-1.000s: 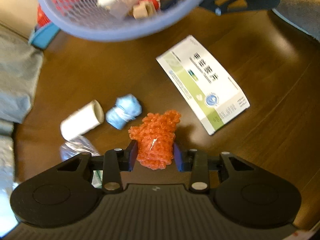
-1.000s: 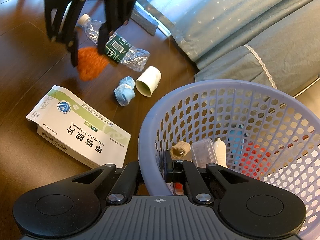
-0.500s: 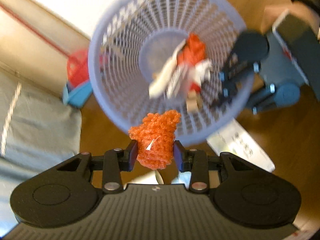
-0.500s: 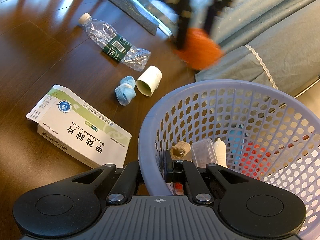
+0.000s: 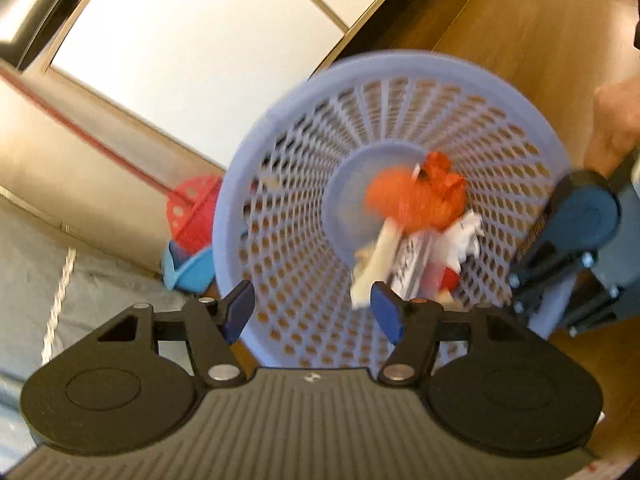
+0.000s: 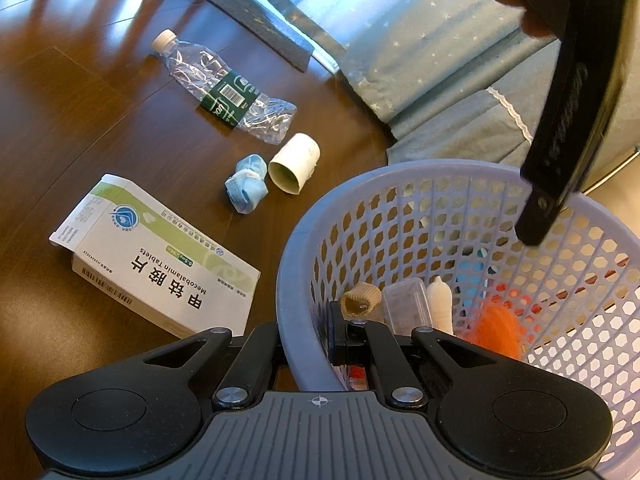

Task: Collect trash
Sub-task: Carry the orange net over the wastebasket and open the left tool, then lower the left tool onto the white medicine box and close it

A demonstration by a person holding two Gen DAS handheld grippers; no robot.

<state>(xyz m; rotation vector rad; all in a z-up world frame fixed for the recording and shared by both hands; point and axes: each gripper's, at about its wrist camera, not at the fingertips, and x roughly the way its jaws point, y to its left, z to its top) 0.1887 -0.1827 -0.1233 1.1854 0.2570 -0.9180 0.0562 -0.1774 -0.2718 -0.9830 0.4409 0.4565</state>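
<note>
The lilac mesh basket (image 5: 400, 92) (image 6: 304, 248) holds several pieces of trash. My left gripper (image 5: 312, 314) hangs open above it with nothing between its fingers. The orange foam net (image 5: 404, 200) (image 6: 496, 330) lies blurred inside the basket, among the other trash. My right gripper (image 6: 306, 340) is shut on the basket's near rim. On the brown table lie a white and green tablet box (image 6: 156, 256), a crumpled blue mask (image 6: 246, 188), a cardboard tube (image 6: 294, 162) and a crushed clear bottle (image 6: 224, 88).
A blue-grey cloth with a lace edge (image 6: 440, 80) lies past the table's far edge. A red and blue object (image 5: 192, 236) sits beside the basket on the floor. A hand (image 5: 616, 120) holds the right tool. A grey mat (image 6: 248, 8) lies at the table's back.
My left gripper carried the orange net from the table up over the basket, then opened. The net has dropped into the basket. The right gripper has stayed on the rim.
</note>
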